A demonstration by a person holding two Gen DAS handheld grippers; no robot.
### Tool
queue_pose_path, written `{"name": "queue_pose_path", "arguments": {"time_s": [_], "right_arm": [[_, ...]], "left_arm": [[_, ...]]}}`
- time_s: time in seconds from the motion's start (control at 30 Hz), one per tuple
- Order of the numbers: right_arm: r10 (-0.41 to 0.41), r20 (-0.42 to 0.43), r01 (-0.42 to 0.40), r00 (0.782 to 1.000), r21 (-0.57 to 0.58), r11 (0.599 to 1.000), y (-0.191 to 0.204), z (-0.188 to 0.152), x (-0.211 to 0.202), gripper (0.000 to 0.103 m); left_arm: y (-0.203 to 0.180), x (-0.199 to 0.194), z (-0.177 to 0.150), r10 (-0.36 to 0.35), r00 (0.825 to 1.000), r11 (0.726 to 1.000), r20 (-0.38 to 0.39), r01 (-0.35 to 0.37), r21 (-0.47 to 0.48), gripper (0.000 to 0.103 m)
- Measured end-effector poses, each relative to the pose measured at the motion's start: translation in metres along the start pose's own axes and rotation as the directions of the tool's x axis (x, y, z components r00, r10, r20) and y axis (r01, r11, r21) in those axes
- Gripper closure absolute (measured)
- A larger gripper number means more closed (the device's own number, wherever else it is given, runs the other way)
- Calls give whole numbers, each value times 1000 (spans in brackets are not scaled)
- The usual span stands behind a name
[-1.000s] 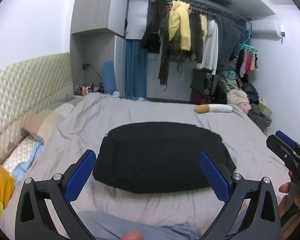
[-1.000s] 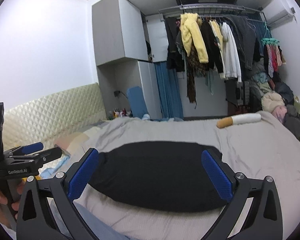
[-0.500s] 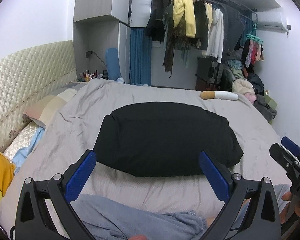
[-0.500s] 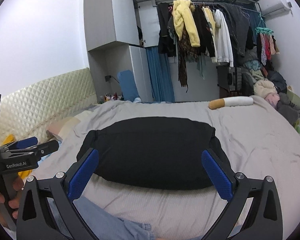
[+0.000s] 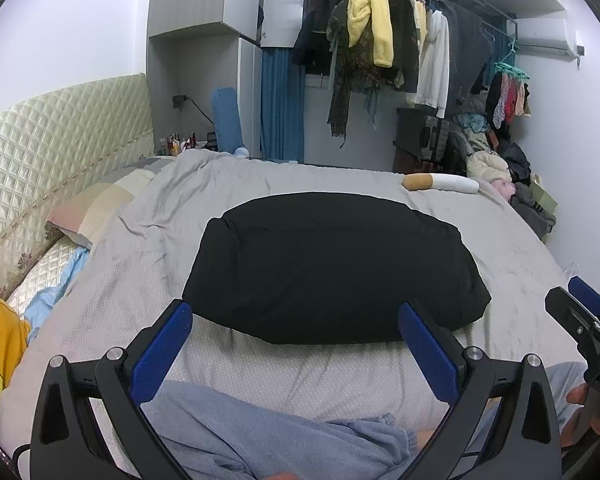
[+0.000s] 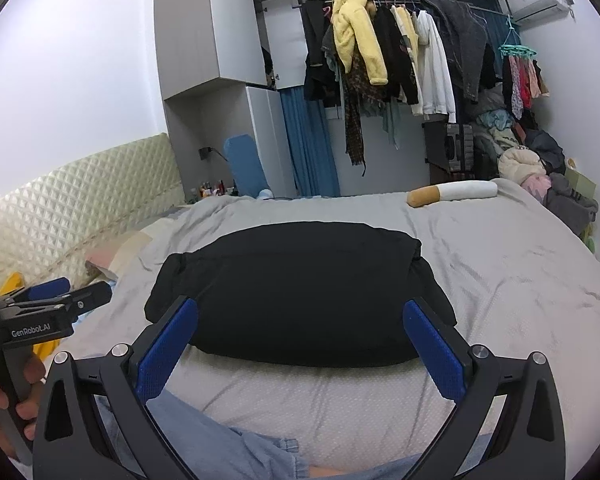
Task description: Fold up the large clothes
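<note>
A black garment (image 5: 332,264) lies folded into a thick rectangle on the grey bed sheet (image 5: 140,264); it also shows in the right wrist view (image 6: 296,292). My left gripper (image 5: 296,344) is open and empty, held above the bed's near edge just short of the garment. My right gripper (image 6: 300,344) is open and empty at the same near edge. The right gripper shows at the right rim of the left wrist view (image 5: 580,312), and the left gripper shows at the left of the right wrist view (image 6: 56,300).
A light blue garment (image 5: 236,436) lies at the near edge under the grippers. A cigarette-shaped pillow (image 5: 440,183) lies at the far right of the bed. A quilted headboard (image 5: 52,136) and pillows are at the left. A clothes rack (image 5: 400,40) stands behind.
Both grippers have tilted down and come a little closer to the bed, so the black garment sits higher and larger in view. Both stay open.
</note>
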State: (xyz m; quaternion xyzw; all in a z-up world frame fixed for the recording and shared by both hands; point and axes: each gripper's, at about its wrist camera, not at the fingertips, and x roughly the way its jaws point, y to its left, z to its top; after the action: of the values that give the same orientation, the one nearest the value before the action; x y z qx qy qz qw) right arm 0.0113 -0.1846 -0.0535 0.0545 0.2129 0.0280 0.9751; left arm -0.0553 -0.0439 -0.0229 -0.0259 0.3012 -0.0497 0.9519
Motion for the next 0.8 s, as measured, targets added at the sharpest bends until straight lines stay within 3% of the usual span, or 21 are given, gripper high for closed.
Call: {"name": "queue_pose_path", "arguments": {"time_s": [0.8], "right_arm": [[-13,15,13,1000,-16,1000,1,2,-9,0]], "left_arm": [[2,3,-2,-7,1000,1000,2,7,-2,0]]}}
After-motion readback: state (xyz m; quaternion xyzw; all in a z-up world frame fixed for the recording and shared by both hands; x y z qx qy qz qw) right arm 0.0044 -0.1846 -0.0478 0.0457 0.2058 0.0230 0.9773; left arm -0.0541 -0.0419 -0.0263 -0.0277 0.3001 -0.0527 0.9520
